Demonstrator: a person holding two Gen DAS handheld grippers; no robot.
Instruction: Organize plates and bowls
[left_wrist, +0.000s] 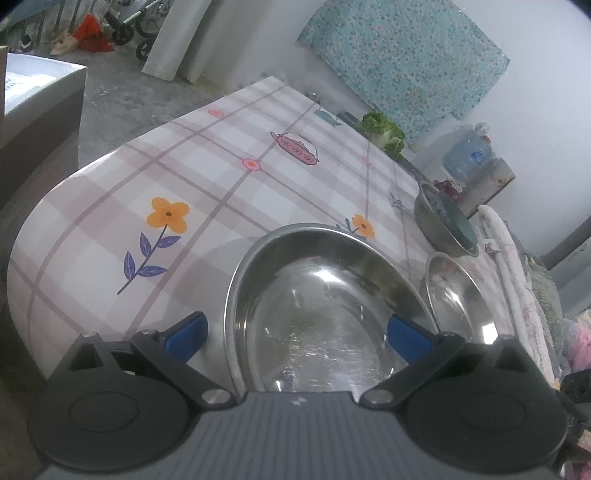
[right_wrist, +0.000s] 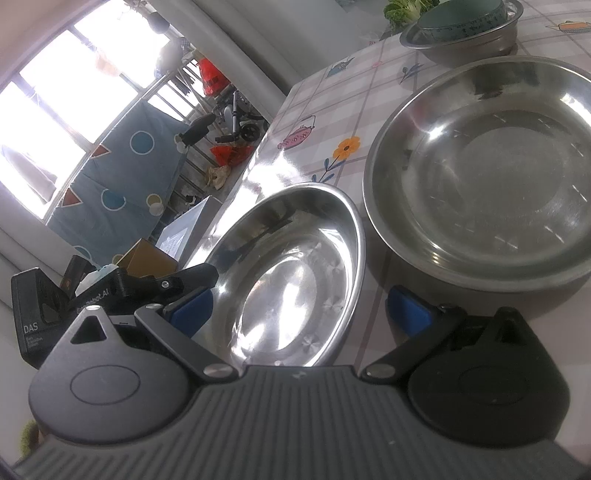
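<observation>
A large steel plate (left_wrist: 325, 306) lies on the checked tablecloth. My left gripper (left_wrist: 297, 334) is open with its blue pads astride the plate's near rim. A smaller steel dish (left_wrist: 458, 295) lies to its right. Behind it a steel bowl (left_wrist: 443, 225) holds a dark green bowl. In the right wrist view my right gripper (right_wrist: 299, 308) is open, its pads either side of the smaller steel dish (right_wrist: 291, 280). The large plate (right_wrist: 487, 184) lies to the right, and the stacked bowls (right_wrist: 461, 33) stand at the far edge.
A leafy green vegetable (left_wrist: 384, 131) lies at the table's far edge. The other gripper (right_wrist: 110, 291) shows at the left of the right wrist view. Folded cloth (left_wrist: 517, 280) lies along the table's right side. Boxes and a floor lie beyond the left edge.
</observation>
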